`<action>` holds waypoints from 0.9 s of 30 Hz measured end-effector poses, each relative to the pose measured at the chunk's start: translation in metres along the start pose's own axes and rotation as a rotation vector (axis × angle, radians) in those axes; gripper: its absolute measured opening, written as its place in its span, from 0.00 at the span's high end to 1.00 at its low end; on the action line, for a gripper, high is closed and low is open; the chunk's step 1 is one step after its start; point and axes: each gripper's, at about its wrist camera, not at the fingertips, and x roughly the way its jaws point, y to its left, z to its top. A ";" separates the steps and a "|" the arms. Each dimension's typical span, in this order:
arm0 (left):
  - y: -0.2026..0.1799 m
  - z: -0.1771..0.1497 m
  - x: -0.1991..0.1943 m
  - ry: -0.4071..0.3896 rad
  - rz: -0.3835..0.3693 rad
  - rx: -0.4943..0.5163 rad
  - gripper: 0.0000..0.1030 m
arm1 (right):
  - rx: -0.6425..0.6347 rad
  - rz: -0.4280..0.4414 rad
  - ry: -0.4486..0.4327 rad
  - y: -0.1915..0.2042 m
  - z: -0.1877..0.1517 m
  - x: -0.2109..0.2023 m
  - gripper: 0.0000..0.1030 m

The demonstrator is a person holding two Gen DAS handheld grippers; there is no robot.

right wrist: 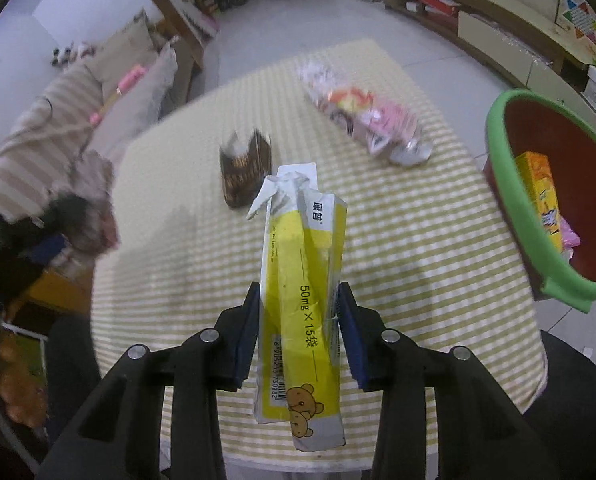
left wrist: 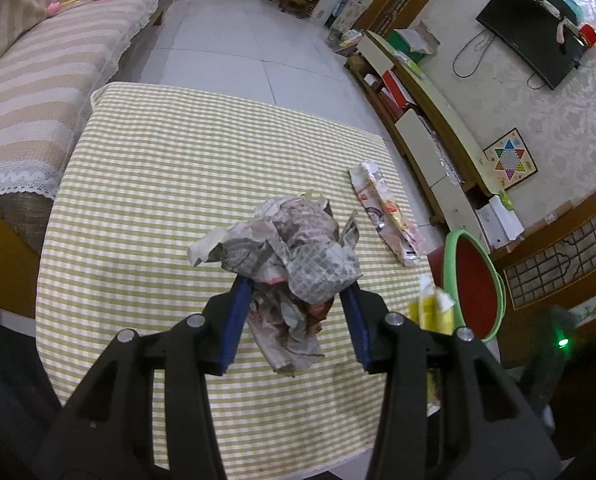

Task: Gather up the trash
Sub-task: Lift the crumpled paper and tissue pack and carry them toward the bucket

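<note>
My left gripper (left wrist: 296, 300) clamps the crumpled newspaper (left wrist: 286, 252) mid-frame; my right gripper (right wrist: 296, 304) pinches the yellow carton (right wrist: 302, 296), bin (right wrist: 514, 184) at right.

1. The bench (left wrist: 146, 184) is covered with a green-and-cream checked cloth that reaches all its visible edges.
2. A flattened pink-and-white snack wrapper (left wrist: 386, 216) lies on it near the right edge, well apart from the near edge.
3. A small dark brown torn wrapper (right wrist: 244, 174) lies near the middle, left of the pink one and not touching it.
</note>
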 end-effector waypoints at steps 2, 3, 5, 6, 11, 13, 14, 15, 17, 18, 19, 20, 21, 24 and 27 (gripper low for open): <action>-0.006 0.000 -0.002 -0.007 -0.001 0.019 0.58 | 0.002 0.007 -0.034 0.002 0.004 -0.013 0.64; -0.009 0.001 -0.004 -0.012 -0.003 0.028 0.58 | 0.001 0.011 -0.047 -0.001 0.004 -0.020 0.64; -0.013 0.001 -0.006 -0.019 -0.006 0.041 0.58 | -0.001 0.020 -0.071 -0.002 0.009 -0.029 0.64; -0.015 0.002 -0.008 -0.022 -0.007 0.048 0.58 | -0.002 0.023 -0.084 -0.001 0.012 -0.033 0.64; -0.023 0.002 -0.012 -0.033 -0.008 0.071 0.58 | 0.001 0.037 -0.142 0.001 0.019 -0.052 0.64; -0.025 0.002 -0.012 -0.035 -0.003 0.080 0.58 | 0.004 0.038 -0.154 0.000 0.018 -0.055 0.64; -0.026 0.001 -0.012 -0.033 -0.005 0.083 0.58 | 0.011 0.034 -0.158 -0.002 0.019 -0.057 0.64; -0.027 0.001 -0.012 -0.032 -0.006 0.083 0.58 | 0.013 0.034 -0.159 -0.004 0.019 -0.057 0.64; -0.028 0.000 -0.012 -0.032 -0.007 0.086 0.58 | 0.020 0.034 -0.161 -0.007 0.019 -0.060 0.64; -0.029 0.000 -0.012 -0.032 -0.008 0.088 0.58 | 0.023 0.033 -0.163 -0.008 0.018 -0.061 0.64; -0.030 0.000 -0.013 -0.033 -0.009 0.092 0.58 | 0.027 0.032 -0.165 -0.009 0.018 -0.062 0.64; -0.031 0.000 -0.013 -0.034 -0.009 0.094 0.58 | 0.030 0.031 -0.167 -0.011 0.018 -0.063 0.64; -0.032 0.001 -0.013 -0.036 -0.010 0.096 0.58 | 0.033 0.031 -0.168 -0.011 0.017 -0.065 0.64; -0.033 0.001 -0.013 -0.037 -0.013 0.103 0.58 | 0.039 0.029 -0.176 -0.013 0.017 -0.069 0.64; -0.036 0.001 -0.012 -0.034 -0.017 0.112 0.58 | 0.045 0.032 -0.190 -0.015 0.017 -0.075 0.64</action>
